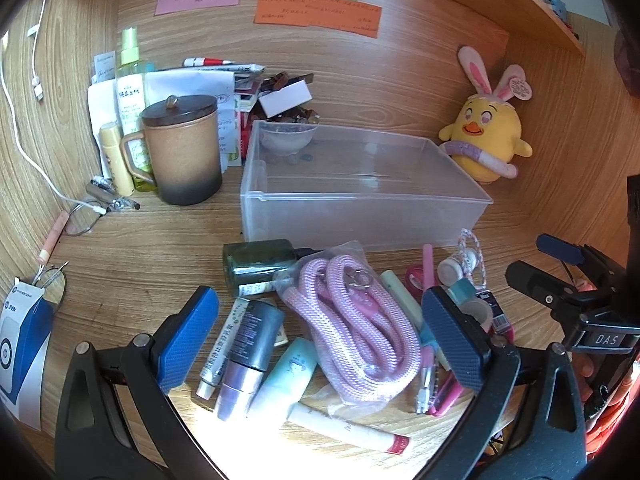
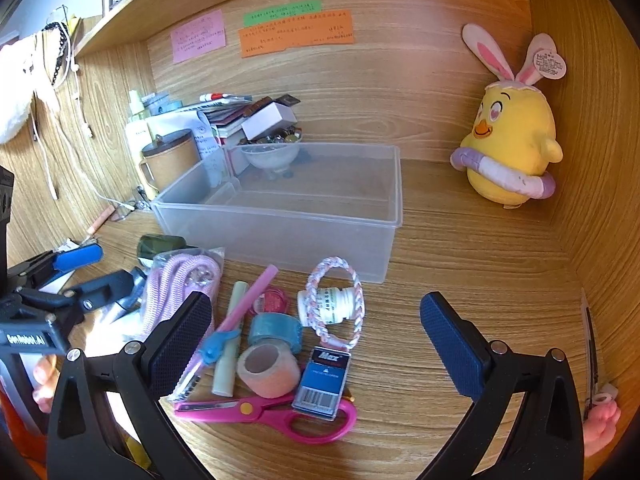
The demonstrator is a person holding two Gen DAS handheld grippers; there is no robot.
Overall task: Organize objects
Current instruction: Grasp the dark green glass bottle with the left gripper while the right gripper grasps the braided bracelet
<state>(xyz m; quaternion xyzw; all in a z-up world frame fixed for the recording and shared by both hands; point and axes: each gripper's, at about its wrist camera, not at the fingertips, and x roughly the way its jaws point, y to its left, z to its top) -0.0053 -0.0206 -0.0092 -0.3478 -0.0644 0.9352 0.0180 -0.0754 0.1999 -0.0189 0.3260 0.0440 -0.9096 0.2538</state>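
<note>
A clear plastic bin [image 1: 400, 200] [image 2: 280, 236] stands empty on the wooden desk. In front of it lies a heap of small items. My left gripper [image 1: 320, 340] is open above a pink rope [image 1: 352, 336] in a bag, a grey tube [image 1: 248, 348], a mint bottle [image 1: 284, 376] and a dark green bottle [image 1: 256, 260]. My right gripper [image 2: 316, 340] is open and empty above two tape rolls [image 2: 268, 364], a staple box [image 2: 324, 380], pink scissors [image 2: 280, 412], a white pill bottle [image 2: 332, 304] with a braided loop, and a pink pen [image 2: 244, 308].
A brown lidded mug [image 1: 180, 152], spray bottle [image 1: 130, 80] and papers stand at the back left. A small bowl [image 1: 286, 138] sits behind the bin. A yellow plush chick [image 1: 488, 132] [image 2: 512, 140] stands at the back right. Side walls and a shelf enclose the desk.
</note>
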